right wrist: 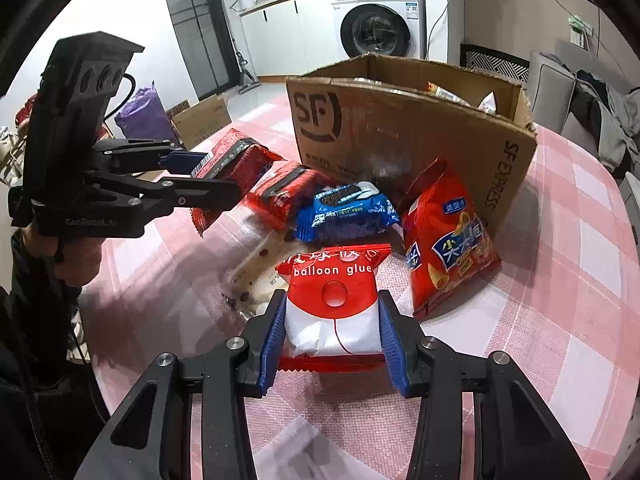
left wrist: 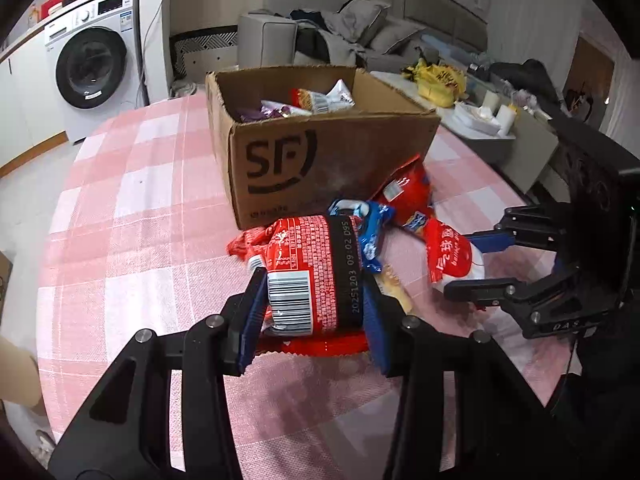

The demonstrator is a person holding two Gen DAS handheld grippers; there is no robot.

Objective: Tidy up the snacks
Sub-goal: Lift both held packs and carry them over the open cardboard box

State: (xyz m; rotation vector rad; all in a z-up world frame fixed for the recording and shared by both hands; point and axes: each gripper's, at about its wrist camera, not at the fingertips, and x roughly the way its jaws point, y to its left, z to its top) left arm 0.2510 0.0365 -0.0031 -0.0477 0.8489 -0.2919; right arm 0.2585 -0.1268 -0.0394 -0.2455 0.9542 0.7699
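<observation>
**Both grippers loaded up in front of the SF box**

Left gripper (left wrist: 316, 300) is clamped tight on a red barcode packet (left wrist: 312, 272), lifted off the pink checked tablecloth (left wrist: 140, 200). Right gripper (right wrist: 332, 328) is pinched on the red-and-white "balloon glue" packet (right wrist: 334, 300).

The cardboard box (left wrist: 320, 160) sits mid-table, well in from the edges, with a few snacks inside. Just in front of its near wall: a blue cookie pack (right wrist: 344, 212), another red packet (right wrist: 284, 188), and a red chip bag (right wrist: 448, 240) leaning on the box's corner.
</observation>
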